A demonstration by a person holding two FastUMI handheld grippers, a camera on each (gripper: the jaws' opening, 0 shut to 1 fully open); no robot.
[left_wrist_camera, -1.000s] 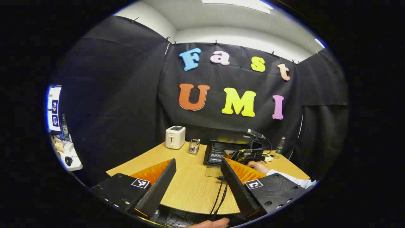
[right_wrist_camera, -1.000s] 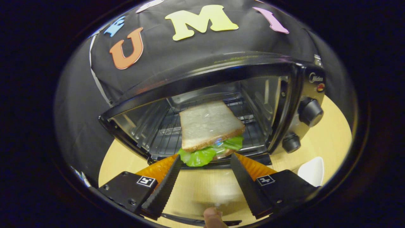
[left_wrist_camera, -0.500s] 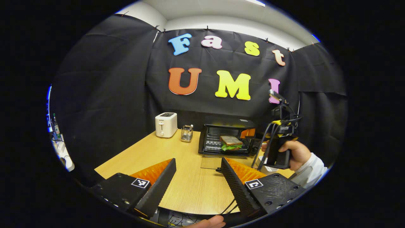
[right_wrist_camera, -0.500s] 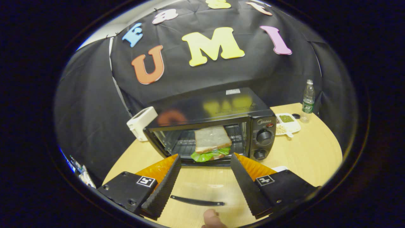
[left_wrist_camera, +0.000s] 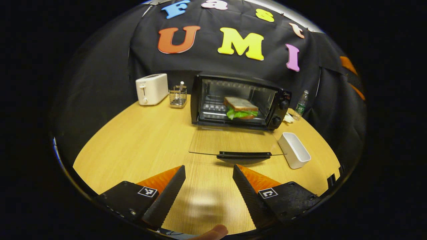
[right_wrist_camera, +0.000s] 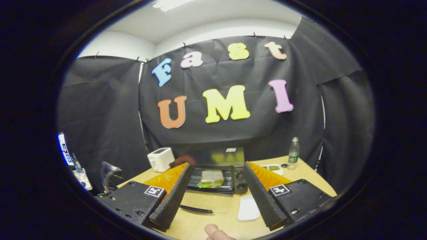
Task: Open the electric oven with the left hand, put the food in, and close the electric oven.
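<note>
The table [left_wrist_camera: 140,140] carried the electric oven [left_wrist_camera: 238,101], its glass door [left_wrist_camera: 233,143] lying open, the sandwich [left_wrist_camera: 241,107] on the rack inside. My left fingers [left_wrist_camera: 208,186] and right fingers [right_wrist_camera: 215,190] stood spread, empty.

I see a round light wooden table [left_wrist_camera: 140,140], on it a black electric oven [left_wrist_camera: 238,101], white toaster [left_wrist_camera: 151,88], wire mesh holder [left_wrist_camera: 177,97], white rectangular dish [left_wrist_camera: 294,150], clear plastic bottle [left_wrist_camera: 301,105].
</note>
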